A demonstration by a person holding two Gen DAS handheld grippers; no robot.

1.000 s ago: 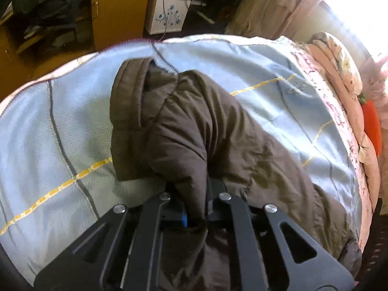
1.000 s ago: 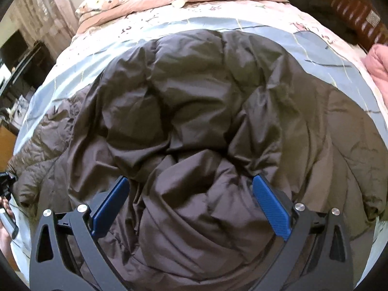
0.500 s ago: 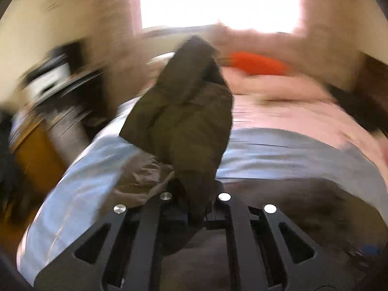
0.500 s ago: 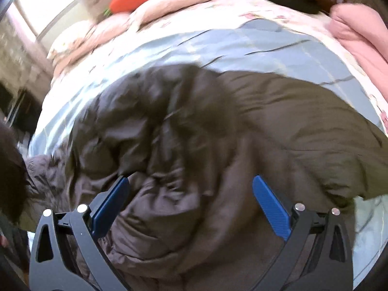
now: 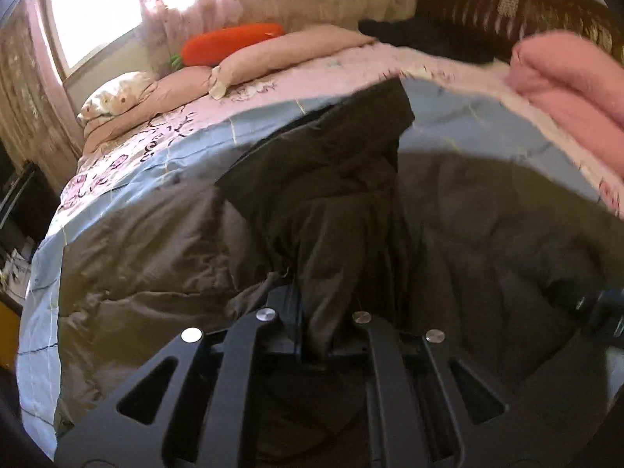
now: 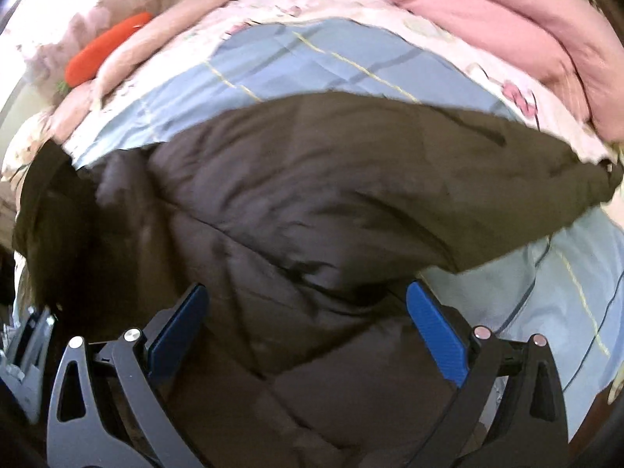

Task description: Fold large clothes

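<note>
A large dark brown padded jacket (image 5: pixel 136 249) lies spread over a light blue bedsheet (image 5: pixel 156 163). My left gripper (image 5: pixel 318 331) is shut on one sleeve of the jacket (image 5: pixel 335 179), which it holds up over the jacket's body, the cuff hanging forward. In the right wrist view the jacket (image 6: pixel 312 195) fills the middle. My right gripper (image 6: pixel 308 323) hovers over it with its blue pads (image 6: pixel 433 331) wide apart and nothing pinched between them. Part of the right gripper shows at the right edge of the left wrist view (image 5: pixel 608 312).
A folded pink blanket (image 5: pixel 569 93) sits at the right of the bed. An orange carrot-shaped pillow (image 5: pixel 230 43) and pink pillows (image 5: pixel 280 54) line the far side under a bright window. Dark clothing (image 5: pixel 429 39) lies by the wooden headboard (image 5: pixel 526 4). Furniture stands at the left edge.
My left gripper has swung the sleeve up off the sheet and across over the jacket's body. My right gripper has slid sideways along the jacket toward its right part, still open.
</note>
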